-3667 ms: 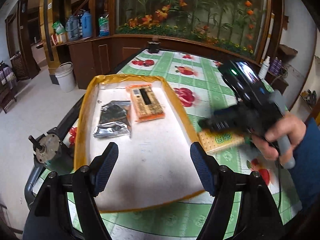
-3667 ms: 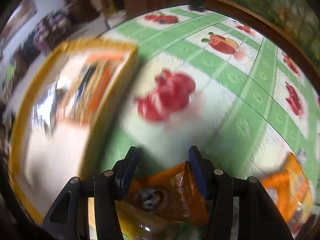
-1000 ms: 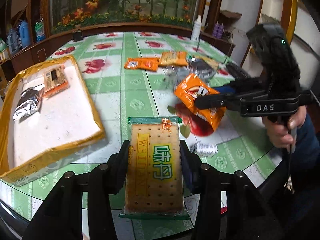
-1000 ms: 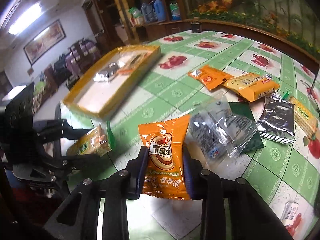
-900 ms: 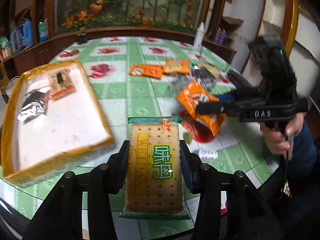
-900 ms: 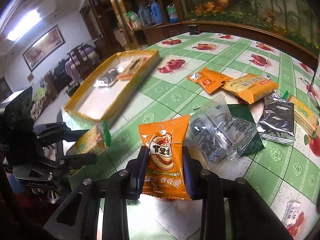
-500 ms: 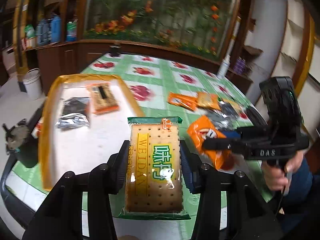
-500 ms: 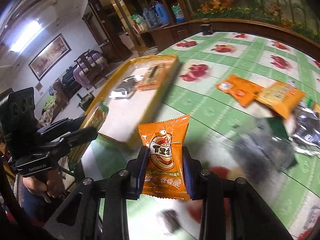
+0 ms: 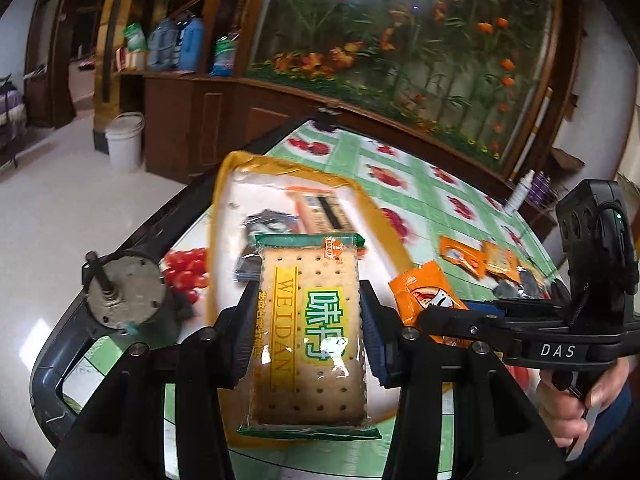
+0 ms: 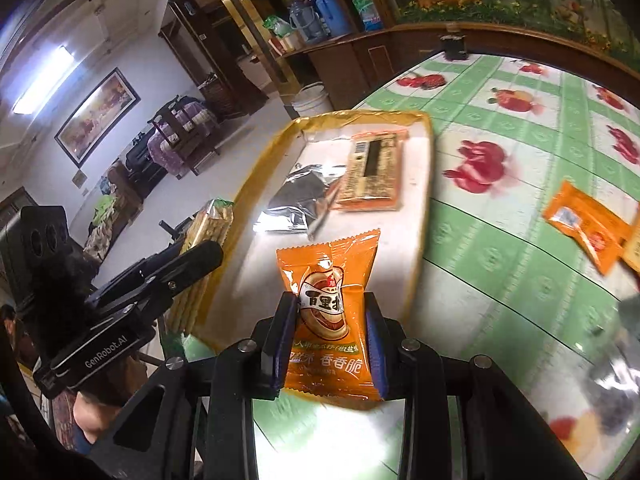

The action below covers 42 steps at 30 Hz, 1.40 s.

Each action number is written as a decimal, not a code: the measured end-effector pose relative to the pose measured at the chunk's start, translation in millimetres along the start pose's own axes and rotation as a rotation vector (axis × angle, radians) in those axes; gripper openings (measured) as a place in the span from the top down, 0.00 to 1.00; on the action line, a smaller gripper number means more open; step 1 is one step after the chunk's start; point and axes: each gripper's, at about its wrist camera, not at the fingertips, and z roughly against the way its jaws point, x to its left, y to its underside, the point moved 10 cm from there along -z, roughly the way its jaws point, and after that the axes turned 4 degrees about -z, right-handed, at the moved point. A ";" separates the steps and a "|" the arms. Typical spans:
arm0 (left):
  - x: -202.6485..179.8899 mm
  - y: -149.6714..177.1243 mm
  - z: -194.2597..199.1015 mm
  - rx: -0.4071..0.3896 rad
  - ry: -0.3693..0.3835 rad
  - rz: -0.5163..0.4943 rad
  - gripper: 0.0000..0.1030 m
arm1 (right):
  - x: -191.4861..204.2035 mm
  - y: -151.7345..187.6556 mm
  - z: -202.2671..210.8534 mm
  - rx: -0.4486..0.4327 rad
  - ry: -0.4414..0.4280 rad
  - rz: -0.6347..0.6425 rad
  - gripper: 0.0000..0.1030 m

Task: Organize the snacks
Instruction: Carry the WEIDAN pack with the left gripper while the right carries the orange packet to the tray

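Snacks are on their way to the yellow-rimmed tray (image 9: 224,184), which sits at the near left of the surface (image 10: 500,240), a green-checked cloth printed with red fruit. A second ago both packets hung over the right-hand part of that cloth, beside the loose pile; now both views look down onto the tray's white floor, so the carry looks almost done and only the setting-down remains.

Going down in size: the cracker pack (image 9: 310,336) is clamped by its long sides in the left hand-held gripper (image 9: 306,340), jaws narrowed onto it, over the tray's near end. The orange packet (image 10: 330,312) is pinched at its lower half in the right hand-held gripper (image 10: 330,344), jaws close together, just right of the cracker pack and over the tray's near right rim.

Already in the tray's far half lie an orange barcode pack (image 10: 374,172) and a crumpled silver packet (image 10: 296,200), touching; the near half is free. Several orange sachets (image 10: 588,224) wait on the cloth to the right. A grey motor (image 9: 124,296) stands just left of the tray, close to the left gripper's path.
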 end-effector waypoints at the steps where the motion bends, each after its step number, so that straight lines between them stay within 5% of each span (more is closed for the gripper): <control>1: 3.3 1.1 -1.2 0.004 -0.005 0.003 0.56 | 2.9 -1.4 -5.4 0.001 0.006 0.003 0.69; 20: 4.8 17.8 -27.9 0.079 -0.042 -0.047 0.56 | -3.3 1.5 -47.1 0.031 0.077 0.036 0.69; 42: 0.7 20.2 -35.0 0.101 -0.046 -0.051 0.56 | 7.4 15.7 -44.5 0.033 0.113 0.149 0.65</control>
